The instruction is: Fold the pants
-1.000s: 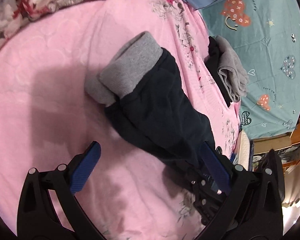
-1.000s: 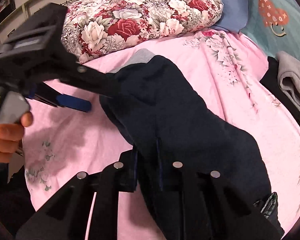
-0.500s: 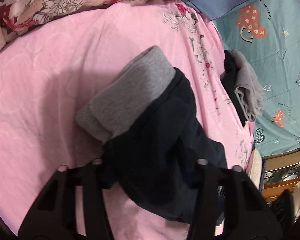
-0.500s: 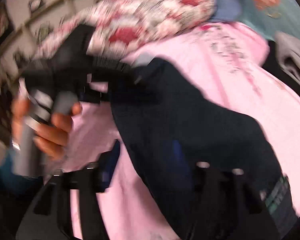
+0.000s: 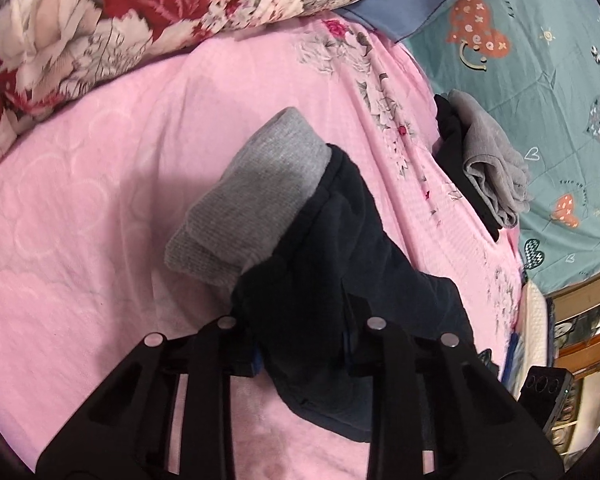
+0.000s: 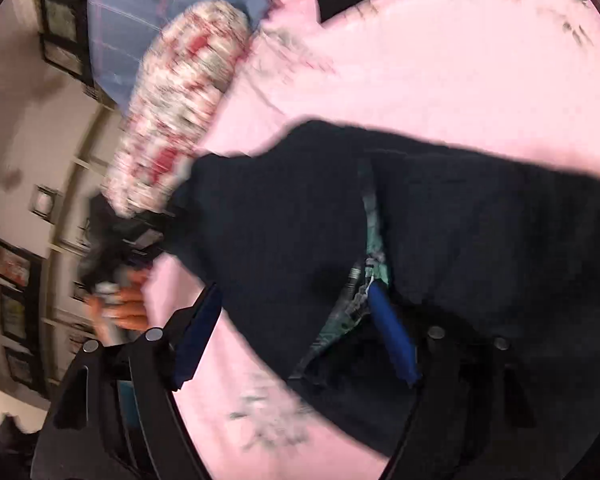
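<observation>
The dark navy pants (image 5: 340,264) with a grey ribbed band (image 5: 252,200) lie bunched on the pink blanket (image 5: 100,200). My left gripper (image 5: 300,344) is closed on the near end of the dark fabric, which covers its fingertips. In the blurred, tilted right wrist view the pants (image 6: 440,216) spread across the middle, showing a strip of teal patterned lining (image 6: 374,216). My right gripper (image 6: 294,292) stands open over them, one blue pad on the blanket and the other against the cloth, gripping nothing. A hand (image 6: 124,308) holds the left gripper's handle at the left.
A floral pillow (image 5: 140,20) lies along the back of the bed. A folded grey and black stack of clothes (image 5: 488,168) sits at the right where the blanket meets a teal sheet (image 5: 540,80). Wooden furniture (image 5: 580,312) stands past the bed's right edge.
My left gripper moved forward and closed on the pants. My right gripper, shut on the fabric a second ago, has let go, opened wide and swung round; its view is now tilted.
</observation>
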`<state>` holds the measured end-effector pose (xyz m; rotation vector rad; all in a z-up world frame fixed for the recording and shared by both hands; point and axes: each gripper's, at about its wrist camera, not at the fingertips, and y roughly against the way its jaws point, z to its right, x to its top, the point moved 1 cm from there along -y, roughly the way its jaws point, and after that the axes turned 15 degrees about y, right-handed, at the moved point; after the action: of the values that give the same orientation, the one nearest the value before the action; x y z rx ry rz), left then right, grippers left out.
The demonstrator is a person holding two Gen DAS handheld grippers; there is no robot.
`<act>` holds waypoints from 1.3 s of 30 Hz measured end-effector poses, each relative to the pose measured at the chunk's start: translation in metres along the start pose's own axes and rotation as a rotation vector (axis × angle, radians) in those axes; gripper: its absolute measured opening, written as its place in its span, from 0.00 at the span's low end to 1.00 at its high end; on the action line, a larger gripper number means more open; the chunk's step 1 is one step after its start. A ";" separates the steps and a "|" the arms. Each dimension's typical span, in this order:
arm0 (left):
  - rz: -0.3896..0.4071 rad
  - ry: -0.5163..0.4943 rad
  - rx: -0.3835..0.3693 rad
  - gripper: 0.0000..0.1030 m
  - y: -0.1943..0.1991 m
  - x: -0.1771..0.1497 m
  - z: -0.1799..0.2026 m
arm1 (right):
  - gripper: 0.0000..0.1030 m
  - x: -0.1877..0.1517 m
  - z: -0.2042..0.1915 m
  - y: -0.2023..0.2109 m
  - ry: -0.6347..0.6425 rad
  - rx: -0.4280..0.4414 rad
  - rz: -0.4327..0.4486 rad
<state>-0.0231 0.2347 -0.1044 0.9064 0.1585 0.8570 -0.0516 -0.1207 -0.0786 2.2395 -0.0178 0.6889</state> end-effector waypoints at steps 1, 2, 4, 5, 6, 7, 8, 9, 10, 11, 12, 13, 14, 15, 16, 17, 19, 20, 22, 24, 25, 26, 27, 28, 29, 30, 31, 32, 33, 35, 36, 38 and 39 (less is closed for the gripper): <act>0.010 -0.014 0.010 0.26 0.001 -0.002 0.003 | 0.74 0.002 -0.006 0.001 0.034 -0.021 -0.016; 0.020 -0.026 0.014 0.26 0.003 -0.003 0.005 | 0.74 0.005 -0.010 0.006 0.046 -0.017 -0.014; 0.036 -0.049 0.013 0.25 0.006 -0.004 0.008 | 0.74 0.008 -0.013 0.024 0.052 0.044 0.047; 0.041 -0.055 0.012 0.25 0.007 -0.004 0.009 | 0.74 0.010 -0.012 0.036 0.049 0.046 0.078; 0.050 -0.068 0.012 0.25 0.008 -0.005 0.011 | 0.76 0.010 -0.009 0.043 0.040 0.044 0.096; 0.060 -0.083 0.013 0.24 0.009 -0.005 0.013 | 0.77 0.008 -0.004 0.047 0.016 0.066 0.108; 0.073 -0.108 0.013 0.24 0.011 -0.007 0.015 | 0.80 0.007 0.001 0.046 -0.004 0.085 0.106; 0.085 -0.128 0.014 0.24 0.013 -0.009 0.018 | 0.80 0.002 0.010 0.037 -0.050 0.101 0.082; 0.097 -0.148 0.013 0.23 0.015 -0.010 0.021 | 0.80 -0.004 0.018 0.024 -0.088 0.085 0.040; 0.105 -0.161 0.009 0.23 0.016 -0.011 0.023 | 0.80 -0.007 0.021 0.014 -0.090 0.076 0.028; 0.111 -0.176 0.005 0.22 0.018 -0.012 0.027 | 0.81 -0.008 0.018 0.012 -0.048 0.057 0.055; 0.117 -0.191 0.007 0.22 0.019 -0.014 0.031 | 0.81 -0.006 0.010 0.012 -0.007 0.030 0.042; 0.133 -0.217 0.012 0.22 0.023 -0.016 0.037 | 0.82 -0.004 0.006 0.015 0.001 0.026 0.035; 0.147 -0.239 0.012 0.22 0.026 -0.019 0.043 | 0.82 -0.003 0.006 0.020 -0.012 0.049 0.035; 0.158 -0.262 0.005 0.21 0.030 -0.022 0.049 | 0.82 -0.002 0.009 0.031 -0.041 0.095 0.058; 0.170 -0.292 -0.006 0.21 0.035 -0.027 0.058 | 0.82 -0.004 0.015 0.041 -0.056 0.107 0.087; 0.206 -0.371 -0.018 0.21 0.044 -0.042 0.079 | 0.84 -0.005 0.028 0.069 -0.064 0.061 0.149; 0.216 -0.406 -0.028 0.21 0.047 -0.050 0.089 | 0.85 -0.007 0.033 0.076 -0.074 0.037 0.174; 0.220 -0.471 -0.058 0.21 0.052 -0.067 0.108 | 0.86 -0.015 0.055 0.099 -0.132 0.002 0.231; 0.196 -0.552 -0.095 0.21 0.053 -0.091 0.134 | 0.86 -0.027 0.081 0.115 -0.217 0.008 0.270; 0.179 -0.584 -0.107 0.20 0.051 -0.101 0.145 | 0.86 -0.031 0.090 0.119 -0.246 0.012 0.280; 0.152 -0.632 -0.125 0.20 0.049 -0.116 0.158 | 0.86 -0.038 0.101 0.125 -0.283 0.020 0.297; 0.128 -0.679 -0.140 0.20 0.046 -0.132 0.171 | 0.86 -0.044 0.108 0.131 -0.307 0.032 0.312; 0.115 -0.703 -0.150 0.20 0.044 -0.142 0.178 | 0.86 -0.052 0.116 0.135 -0.336 0.052 0.332; 0.093 -0.743 -0.166 0.19 0.040 -0.158 0.189 | 0.86 -0.055 0.122 0.135 -0.359 0.068 0.347; 0.074 -0.777 -0.178 0.19 0.036 -0.173 0.199 | 0.86 -0.061 0.128 0.137 -0.381 0.081 0.358; 0.046 -0.815 -0.191 0.19 0.031 -0.191 0.210 | 0.86 -0.064 0.131 0.136 -0.400 0.087 0.363; 0.026 -0.839 -0.195 0.19 0.026 -0.202 0.216 | 0.86 -0.069 0.136 0.138 -0.423 0.091 0.368; 0.003 -0.875 -0.196 0.19 0.020 -0.218 0.224 | 0.86 -0.072 0.139 0.140 -0.439 0.099 0.376; -0.041 -0.942 -0.186 0.19 0.006 -0.247 0.235 | 0.86 -0.075 0.145 0.146 -0.465 0.106 0.397; -0.064 -0.967 -0.177 0.19 -0.001 -0.259 0.239 | 0.86 -0.077 0.147 0.151 -0.470 0.108 0.415; -0.092 -1.031 -0.151 0.19 -0.014 -0.284 0.242 | 0.86 -0.079 0.148 0.159 -0.472 0.109 0.439; -0.100 -1.062 -0.133 0.19 -0.021 -0.296 0.243 | 0.86 -0.078 0.148 0.160 -0.476 0.111 0.452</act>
<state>-0.0966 -0.1343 -0.0319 1.1073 -0.7579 0.2079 -0.0844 -0.3493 -0.0888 2.4820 -0.7538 0.3715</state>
